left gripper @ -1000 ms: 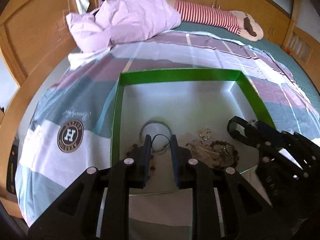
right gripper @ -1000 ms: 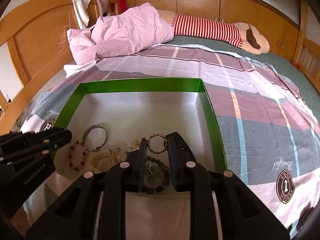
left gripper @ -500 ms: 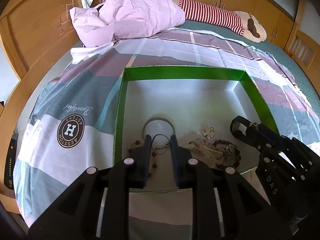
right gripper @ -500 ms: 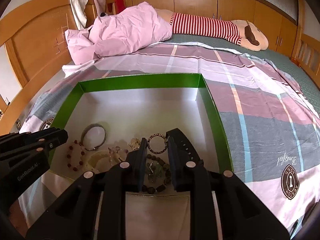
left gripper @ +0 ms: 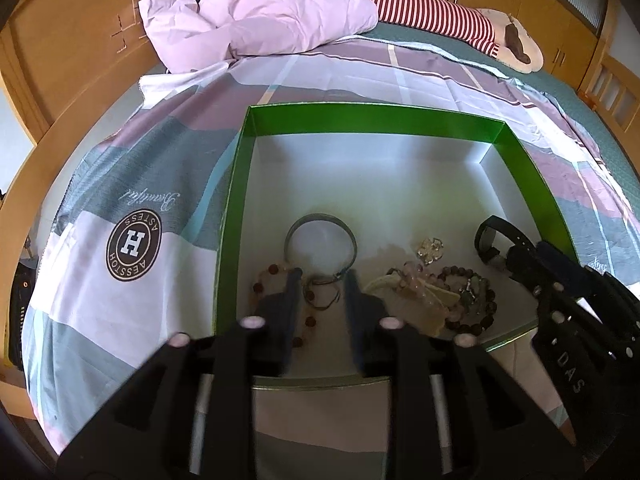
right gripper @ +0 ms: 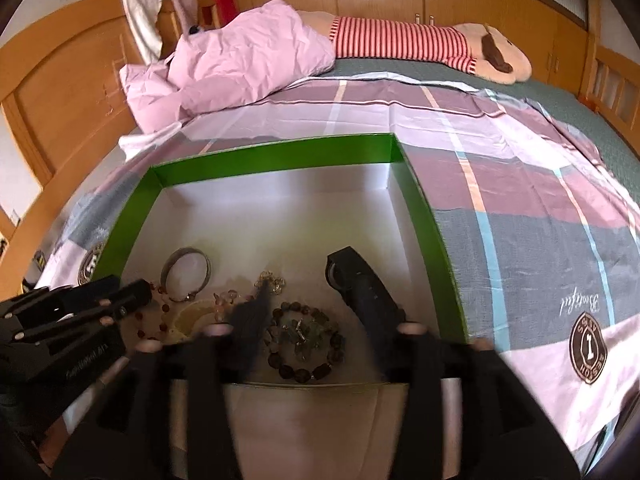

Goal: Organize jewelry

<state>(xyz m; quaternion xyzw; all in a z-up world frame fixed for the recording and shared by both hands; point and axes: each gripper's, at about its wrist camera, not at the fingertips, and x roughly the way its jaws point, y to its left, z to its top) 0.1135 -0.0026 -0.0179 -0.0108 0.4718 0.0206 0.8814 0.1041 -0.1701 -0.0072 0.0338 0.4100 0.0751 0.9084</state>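
A green box with a white inside (left gripper: 360, 120) (right gripper: 280, 156) lies on the bed, with jewelry along its near edge. My left gripper (left gripper: 322, 280) hovers there, its jaws opening over a thin black cord (left gripper: 320, 294) without pressing on it. Beside it lie a silver bangle (left gripper: 320, 236) (right gripper: 186, 272) and a red-brown bead bracelet (left gripper: 272, 272) (right gripper: 156, 312). My right gripper (right gripper: 304, 276) (left gripper: 516, 248) is opening too. A dark bead bracelet (right gripper: 304, 336) (left gripper: 472, 300) lies under the gap between its fingers, untouched. A gold charm (right gripper: 274, 280) (left gripper: 430, 248) sits just beyond.
The box rests on a plaid sheet (right gripper: 520, 208) with round logos. A pink duvet (left gripper: 260, 12) and a striped plush toy (right gripper: 400, 40) lie at the far end of the bed. Wooden bed ends and cupboards (right gripper: 60, 92) surround it. The far half of the box holds nothing.
The jaws of both grippers have spread apart, the right ones more. Both hands stay over the near edge of the box, and the jewelry has not moved.
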